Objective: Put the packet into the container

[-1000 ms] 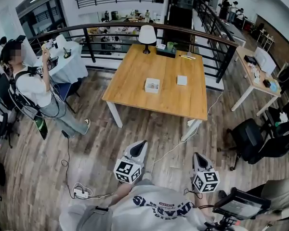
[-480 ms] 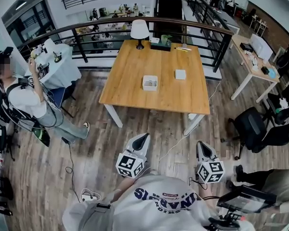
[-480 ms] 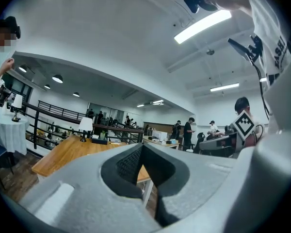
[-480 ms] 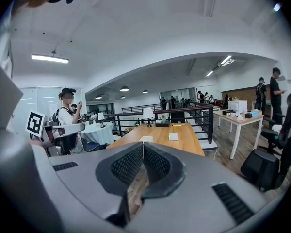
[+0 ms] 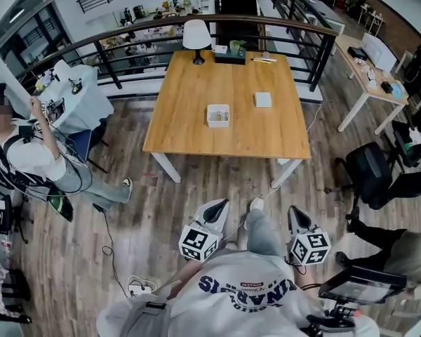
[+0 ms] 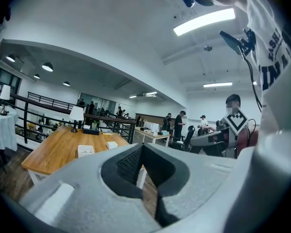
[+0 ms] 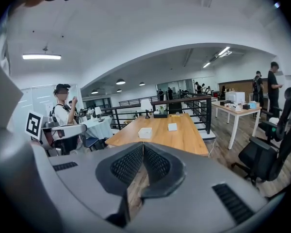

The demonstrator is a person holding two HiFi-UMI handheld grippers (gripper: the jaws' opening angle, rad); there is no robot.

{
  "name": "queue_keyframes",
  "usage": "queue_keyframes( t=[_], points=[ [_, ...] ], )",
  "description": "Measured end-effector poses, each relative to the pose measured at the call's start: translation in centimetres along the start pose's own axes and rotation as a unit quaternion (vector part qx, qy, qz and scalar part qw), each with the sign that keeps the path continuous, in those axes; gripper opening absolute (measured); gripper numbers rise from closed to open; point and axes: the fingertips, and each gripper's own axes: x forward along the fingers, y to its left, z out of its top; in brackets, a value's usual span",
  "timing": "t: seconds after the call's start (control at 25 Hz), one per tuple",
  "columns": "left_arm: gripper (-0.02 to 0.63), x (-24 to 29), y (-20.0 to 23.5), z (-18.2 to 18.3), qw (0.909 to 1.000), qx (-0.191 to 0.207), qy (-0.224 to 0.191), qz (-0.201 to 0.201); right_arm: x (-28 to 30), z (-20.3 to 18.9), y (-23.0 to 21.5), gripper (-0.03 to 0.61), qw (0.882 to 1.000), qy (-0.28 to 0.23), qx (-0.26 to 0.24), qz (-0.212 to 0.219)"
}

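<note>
Packet is lying flat on the wooden table, near the white container on its right side and not touching it. The person stands well back from the table, so nothing is in reach yet. Left gripper and right gripper are held low by the body, both with jaws pinched together and nothing between them. My worry: the packet looks thin and flat, so jaws that come down barely parted would probably just shove it across the wood. The container also looks light, so a clumsy drop could nudge it away.
</note>
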Motion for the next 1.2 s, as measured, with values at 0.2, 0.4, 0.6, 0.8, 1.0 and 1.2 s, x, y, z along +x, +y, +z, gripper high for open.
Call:
queue_keyframes(
  t=[0.2,0.4,0.6,0.8,1.0,1.2],
  points=[
    [-0.002,-0.3,1.5,-1.3,0.9995,-0.02,0.011,0.023,2.7,0.0,-0.1,0.009,1.0,0.007,0.001,0.014],
    [-0.002,-0.2,4.2,-1.6,0.9983,-0.017,0.018,0.052,6.9,0.9,0.4,0.009,0.999,0.006,-0.01,0.038],
    [-0.002,1.7,7.9,-1.3,0.9956,-0.02,0.024,0.088,11.7,2.8,-0.2,0.009,0.998,0.004,-0.019,0.063],
    [-0.002,5.9,11.0,2.1,0.995,-0.018,-0.003,0.099,16.3,6.9,-2.7,0.009,0.997,-0.016,-0.039,0.06],
    [-0.002,10.6,12.9,5.3,0.9975,0.005,-0.013,0.069,20.5,8.8,-5.1,0.009,0.998,-0.013,-0.022,0.058],
    [-0.002,14.1,15.0,6.7,0.9977,0.001,-0.001,0.068,24.0,10.8,-6.6,0.009,0.998,-0.004,-0.018,0.067]
  ],
)
